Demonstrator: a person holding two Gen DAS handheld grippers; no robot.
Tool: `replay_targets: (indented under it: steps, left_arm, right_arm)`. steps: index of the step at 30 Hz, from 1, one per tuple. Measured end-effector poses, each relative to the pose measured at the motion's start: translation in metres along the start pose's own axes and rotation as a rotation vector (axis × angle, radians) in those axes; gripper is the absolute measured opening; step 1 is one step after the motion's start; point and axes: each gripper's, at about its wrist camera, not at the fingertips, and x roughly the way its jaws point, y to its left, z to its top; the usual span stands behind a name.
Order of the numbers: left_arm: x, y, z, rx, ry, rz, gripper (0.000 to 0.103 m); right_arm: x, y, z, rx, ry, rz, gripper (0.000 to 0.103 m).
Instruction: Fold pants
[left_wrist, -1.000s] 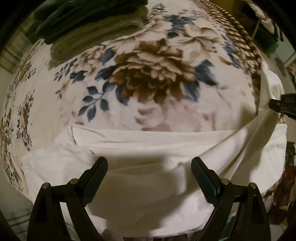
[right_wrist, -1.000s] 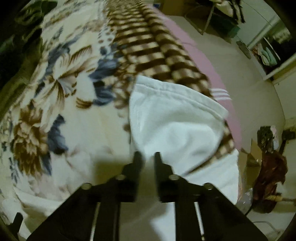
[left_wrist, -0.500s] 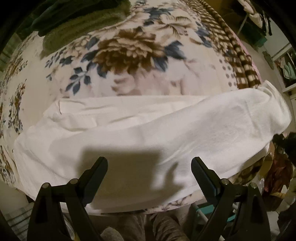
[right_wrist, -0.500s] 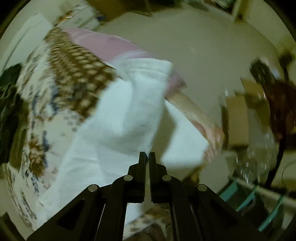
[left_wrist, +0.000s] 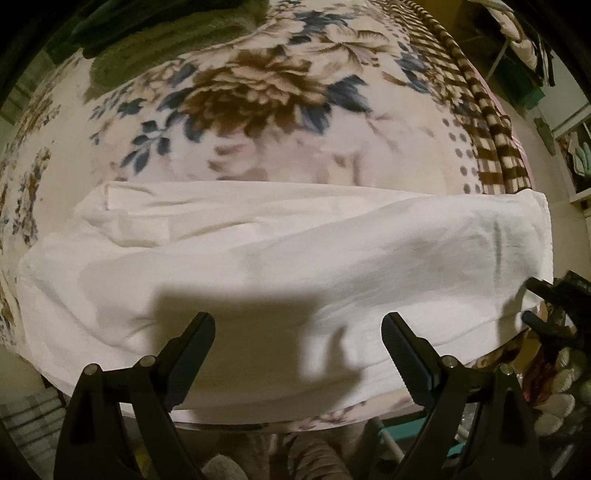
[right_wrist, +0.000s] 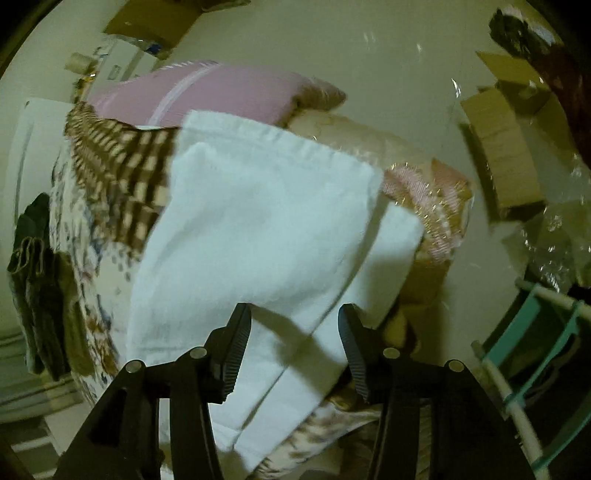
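Under the left gripper, in the left wrist view, the white pants are seen laid lengthwise across the near edge of a bed covered by a flowered blanket. One leg appears to be lapped over the other, with the hems at the right end. The left tongs are spread wide and held above the cloth; nothing is pinched between them, and only their shadow is cast on the fabric. A pile of dark green clothes is visible at the far left of the bed, well apart from the pants. The tips of the right gripper are glimpsed just beside the hem end.

From the right wrist view, the hem end of the pants is shown draped past the checked border of the blanket, partly overhanging the bed corner. The right gripper is spread too, with the cloth lying beyond and between its fingers but not clamped.

The pants are judged light, thin and limp, with no stiffness to hold a shape, so sagging and sliding on the fleece are to be expected when only one end is lifted. A hold is best taken at the stitched hems or the waistband, where the layers are thicker, both layers being caught together.
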Motion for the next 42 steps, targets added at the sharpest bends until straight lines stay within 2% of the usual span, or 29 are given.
replay_targets:
  steps: [1,2,3,4,5,7,13,18,20,21,23,25,28,31,33,37,40,42]
  left_arm:
    - [0.001,-0.003,0.000,0.001,-0.021,0.034,0.092]
    - [0.001,-0.006,-0.001,0.005,-0.025,0.036,0.092]
    - [0.001,-0.010,-0.001,0.007,-0.029,0.032,0.092]
    - [0.001,-0.011,-0.002,0.009,-0.031,0.027,0.092]
    - [0.000,-0.014,-0.003,0.011,-0.032,0.022,0.092]
    - [-0.001,-0.018,-0.006,0.020,-0.026,0.010,0.092]
    - [-0.005,-0.012,-0.019,0.011,-0.003,-0.015,0.092]
    - [-0.002,-0.009,-0.029,0.001,0.017,-0.012,0.092]
    - [0.003,-0.004,-0.030,-0.007,0.025,-0.007,0.092]
    - [0.006,-0.003,-0.029,-0.013,0.029,-0.007,0.092]
    - [0.004,0.006,-0.028,-0.034,0.028,-0.012,0.092]
    - [-0.006,0.024,-0.030,-0.064,0.010,-0.016,0.092]
    - [-0.025,0.064,-0.039,-0.133,0.002,-0.018,0.092]
    - [-0.039,0.116,-0.056,-0.214,0.006,0.009,0.092]
    - [-0.045,0.154,-0.071,-0.270,0.014,0.029,0.092]
    - [-0.043,0.240,-0.099,-0.412,0.031,0.076,0.092]
    - [-0.033,0.297,-0.117,-0.515,0.055,0.057,0.092]
    - [-0.025,0.321,-0.120,-0.567,0.056,0.030,0.092]
  right_arm:
    - [0.004,0.000,0.002,0.019,-0.006,0.005,0.051]
    - [0.007,0.001,0.003,0.020,-0.026,0.005,0.044]
    - [0.005,0.004,0.003,0.004,-0.066,-0.010,0.035]
    - [0.003,0.010,0.002,-0.012,-0.098,-0.025,0.016]
    - [0.002,0.014,0.000,-0.032,-0.119,-0.045,0.008]
    - [-0.005,0.017,-0.001,-0.050,-0.139,-0.046,0.005]
    - [-0.056,0.018,-0.016,-0.136,-0.210,-0.075,0.004]
    - [-0.060,-0.003,-0.013,-0.112,-0.163,-0.120,0.004]
    - [-0.044,-0.009,-0.010,-0.123,-0.110,-0.130,0.006]
    - [-0.034,-0.012,-0.007,-0.122,-0.078,-0.146,0.012]
    - [-0.022,-0.017,-0.001,-0.103,-0.027,-0.155,0.042]
    - [-0.025,-0.015,-0.001,-0.089,-0.016,-0.115,0.056]
    - [-0.043,0.009,-0.023,-0.175,-0.026,-0.104,0.056]
    - [-0.043,0.043,-0.069,-0.273,0.049,-0.069,0.056]
    - [-0.027,0.066,-0.114,-0.328,0.157,-0.038,0.056]
    - [0.015,0.098,-0.196,-0.370,0.317,0.022,0.056]
    - [0.044,0.113,-0.242,-0.376,0.373,0.025,0.056]
    - [0.061,0.115,-0.269,-0.324,0.390,0.022,0.055]
